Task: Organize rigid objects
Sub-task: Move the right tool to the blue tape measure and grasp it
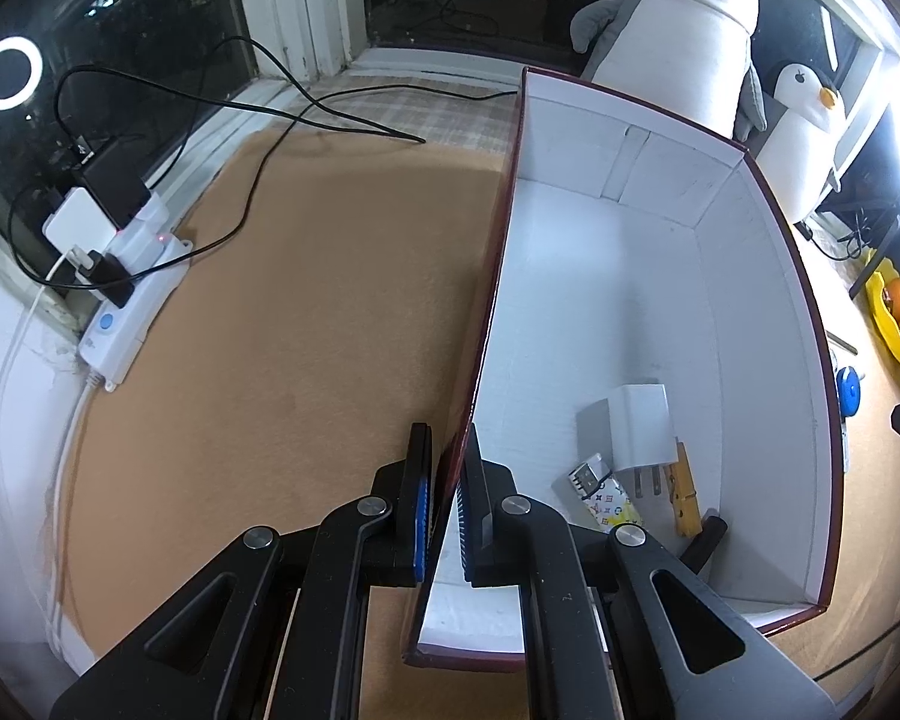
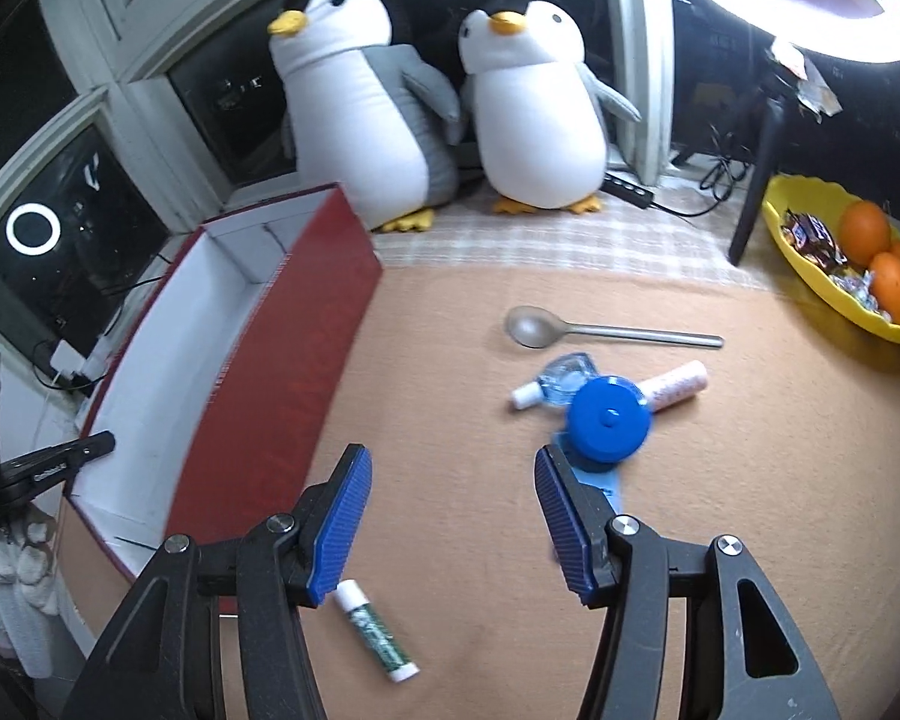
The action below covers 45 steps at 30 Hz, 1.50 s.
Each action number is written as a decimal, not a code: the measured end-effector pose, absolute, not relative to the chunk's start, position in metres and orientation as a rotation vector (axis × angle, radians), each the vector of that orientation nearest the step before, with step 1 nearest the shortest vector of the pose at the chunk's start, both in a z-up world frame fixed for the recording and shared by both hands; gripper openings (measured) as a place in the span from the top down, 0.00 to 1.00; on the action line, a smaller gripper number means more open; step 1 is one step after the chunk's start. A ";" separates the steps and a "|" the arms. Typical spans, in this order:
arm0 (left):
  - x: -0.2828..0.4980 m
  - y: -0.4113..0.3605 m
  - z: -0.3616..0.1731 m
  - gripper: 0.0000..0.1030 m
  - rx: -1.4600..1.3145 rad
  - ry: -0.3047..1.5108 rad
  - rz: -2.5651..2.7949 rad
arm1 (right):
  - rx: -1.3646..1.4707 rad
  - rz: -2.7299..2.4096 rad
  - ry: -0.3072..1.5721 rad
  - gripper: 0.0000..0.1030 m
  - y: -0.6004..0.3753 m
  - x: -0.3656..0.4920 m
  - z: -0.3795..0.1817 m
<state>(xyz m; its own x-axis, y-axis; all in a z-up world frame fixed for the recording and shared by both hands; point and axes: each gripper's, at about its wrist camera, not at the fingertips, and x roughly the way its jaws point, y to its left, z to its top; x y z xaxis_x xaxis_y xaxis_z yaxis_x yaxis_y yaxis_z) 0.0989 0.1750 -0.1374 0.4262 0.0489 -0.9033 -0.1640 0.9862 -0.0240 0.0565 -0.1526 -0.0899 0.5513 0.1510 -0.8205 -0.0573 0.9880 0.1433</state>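
Observation:
A dark red box (image 1: 660, 276) with a white inside stands on the tan cloth. My left gripper (image 1: 447, 480) is shut on the box's near side wall, one finger outside and one inside. In the box lie a white charger plug (image 1: 639, 426), a patterned USB stick (image 1: 606, 495) and a wooden clothespin (image 1: 687, 489). My right gripper (image 2: 453, 504) hangs open above the cloth, right of the box (image 2: 306, 360), with nothing between its fingers. Ahead of it lie a blue round tape measure (image 2: 609, 417), a spoon (image 2: 606, 331), a pink tube (image 2: 672, 385) and a clear blue item (image 2: 564, 381). A green-labelled lip balm (image 2: 375, 630) lies below its left finger.
Two plush penguins (image 2: 360, 102) sit behind the box. A yellow bowl (image 2: 810, 276) of oranges and sweets stands at the right, by a ring light stand (image 2: 762, 168). A white power strip (image 1: 132, 294) with chargers and black cables lies along the left window sill.

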 end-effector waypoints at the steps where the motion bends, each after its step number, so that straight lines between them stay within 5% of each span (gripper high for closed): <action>1: 0.099 0.175 -0.138 0.94 -0.111 1.126 0.136 | 0.105 0.116 0.984 0.49 -0.157 0.058 -0.092; 45: 0.106 0.173 -0.147 0.89 -0.114 1.169 0.177 | -0.011 -0.006 1.162 0.55 -0.198 0.123 -0.163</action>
